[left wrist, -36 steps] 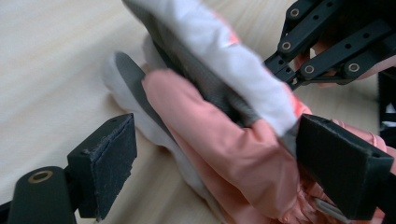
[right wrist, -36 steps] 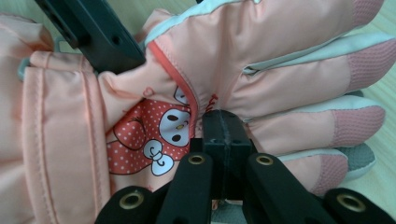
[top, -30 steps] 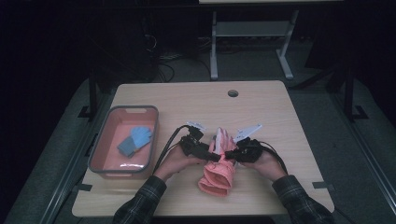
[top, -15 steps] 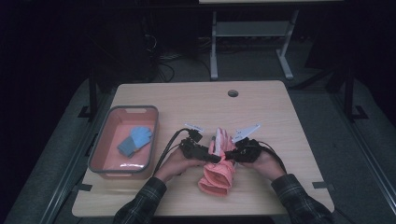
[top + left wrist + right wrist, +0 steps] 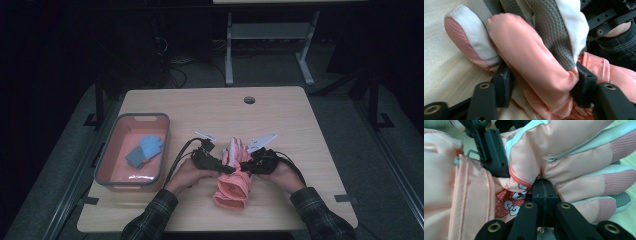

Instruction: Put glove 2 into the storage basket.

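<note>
A pink padded glove [image 5: 232,187] with white and grey fingertips lies near the table's front edge, between both hands. My left gripper [image 5: 225,169] comes at it from the left. Its jaws have just been closing, and in the left gripper view my left gripper [image 5: 544,80] has both pads pressed into a puffy pink fold of the glove [image 5: 531,57]. My right gripper [image 5: 248,167] meets it from the right. In the right gripper view my right gripper [image 5: 544,187] is shut on a pinch of the glove [image 5: 574,157] near its patterned lining. The left gripper's jaw shows at the upper left there.
A pink tray with a grey rim [image 5: 107,150] stands at the table's left and holds a blue glove [image 5: 145,150]. A round cable hole [image 5: 249,100] sits near the far edge. Bare wood lies behind the hands.
</note>
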### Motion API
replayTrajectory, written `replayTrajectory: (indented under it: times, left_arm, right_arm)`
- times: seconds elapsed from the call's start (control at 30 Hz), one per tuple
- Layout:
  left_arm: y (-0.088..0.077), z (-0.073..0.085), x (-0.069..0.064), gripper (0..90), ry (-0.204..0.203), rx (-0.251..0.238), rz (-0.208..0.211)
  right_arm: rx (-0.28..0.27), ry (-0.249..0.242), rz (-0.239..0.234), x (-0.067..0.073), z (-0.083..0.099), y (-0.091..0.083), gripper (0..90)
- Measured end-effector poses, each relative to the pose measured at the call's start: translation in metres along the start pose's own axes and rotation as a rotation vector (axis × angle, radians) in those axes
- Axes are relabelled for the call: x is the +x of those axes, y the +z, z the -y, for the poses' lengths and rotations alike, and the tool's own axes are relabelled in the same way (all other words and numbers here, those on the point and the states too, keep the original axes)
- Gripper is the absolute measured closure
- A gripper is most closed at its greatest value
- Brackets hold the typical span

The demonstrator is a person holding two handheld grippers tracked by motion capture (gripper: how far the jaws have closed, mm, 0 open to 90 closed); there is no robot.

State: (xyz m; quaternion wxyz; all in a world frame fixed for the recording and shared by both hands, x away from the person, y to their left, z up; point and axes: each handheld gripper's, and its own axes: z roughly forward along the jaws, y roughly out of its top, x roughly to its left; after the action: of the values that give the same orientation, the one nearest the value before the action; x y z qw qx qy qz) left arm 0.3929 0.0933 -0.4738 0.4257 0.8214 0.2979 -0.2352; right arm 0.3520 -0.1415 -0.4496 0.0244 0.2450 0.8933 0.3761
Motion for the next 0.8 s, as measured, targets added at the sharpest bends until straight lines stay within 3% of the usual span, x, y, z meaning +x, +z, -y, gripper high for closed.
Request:
replayTrajectory:
  times: [0.13,0.27,0.43,0.6,0.67,0.77,0.8]
  left_arm:
    - [-0.002,0.000,-0.002,55.2,0.008,0.000,-0.011]
    - [-0.004,-0.001,-0.005,59.4,0.017,-0.003,-0.018]
    - [-0.006,-0.003,-0.010,60.9,0.029,-0.015,-0.025]
    - [-0.011,-0.007,-0.018,61.4,0.041,-0.024,-0.035]
    - [-0.015,-0.007,-0.021,61.6,0.041,-0.039,-0.052]
    - [-0.026,-0.010,-0.027,61.7,0.056,-0.059,-0.066]
    - [-0.026,-0.010,-0.027,61.8,0.056,-0.059,-0.066]
  right_arm:
    - [-0.011,-0.012,-0.003,-0.003,0.000,-0.003,89.7]
    - [-0.030,0.012,-0.024,-0.005,0.000,-0.009,82.6]
    - [-0.097,0.048,-0.019,-0.007,0.004,-0.030,63.5]
    - [-0.128,0.092,0.057,-0.012,0.017,-0.045,41.1]
    - [-0.123,0.103,0.107,-0.015,0.024,-0.049,36.7]
    - [-0.125,0.163,0.181,-0.023,0.042,-0.057,28.3]
    - [-0.125,0.163,0.181,-0.023,0.042,-0.057,28.3]
